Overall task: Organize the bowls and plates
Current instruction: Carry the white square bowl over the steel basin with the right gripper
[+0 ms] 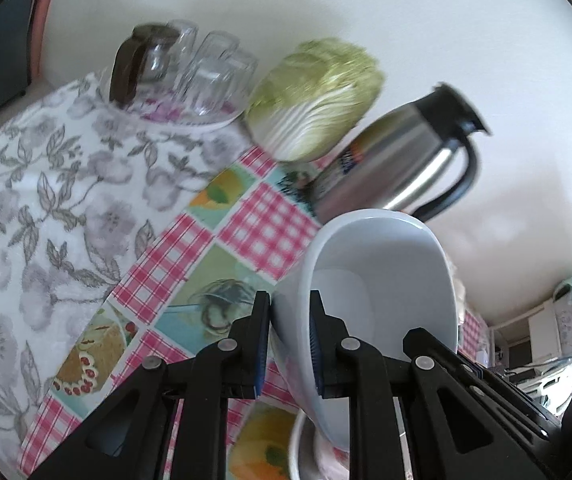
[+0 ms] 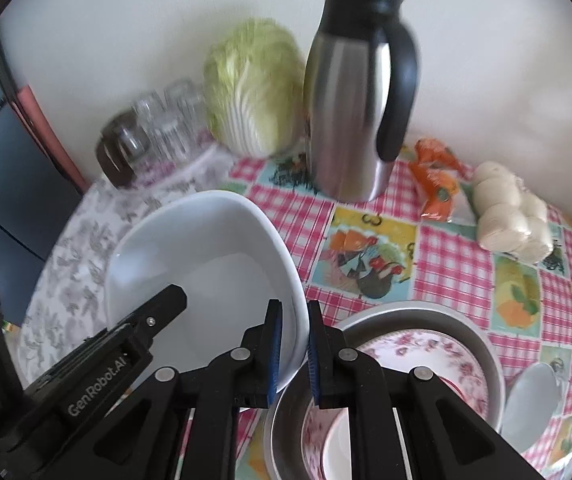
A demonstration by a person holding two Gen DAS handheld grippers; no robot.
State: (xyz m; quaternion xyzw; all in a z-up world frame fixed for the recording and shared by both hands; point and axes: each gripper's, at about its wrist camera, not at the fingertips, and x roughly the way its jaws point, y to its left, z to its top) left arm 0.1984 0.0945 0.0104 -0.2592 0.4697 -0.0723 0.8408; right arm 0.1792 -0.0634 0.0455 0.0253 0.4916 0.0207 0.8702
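My left tool [image 1: 289, 340] pinches the rim of the white bowl [image 1: 382, 292], one finger outside the wall and one inside, and it shows again at the lower left of the right wrist view [image 2: 85, 364]. My right tool [image 2: 294, 350] is pressed together on the opposite rim of the same white bowl [image 2: 205, 264], so the bowl hangs tilted between both tools above the bench [image 2: 446, 264]. Going left to right along the back of the bench: a cluster of clear glasses [image 2: 165, 120] with a brown-handled glass jug [image 2: 119, 152], a napa cabbage [image 2: 253, 88], a steel thermos jug [image 2: 350, 96], an orange packet [image 2: 436, 178] and a bag of pale buns [image 2: 512, 216]. Below my right tool sits a metal basin [image 2: 490, 344] holding a floral plate [image 2: 418, 356]; just right of it lies a small white dish [image 2: 534, 400].
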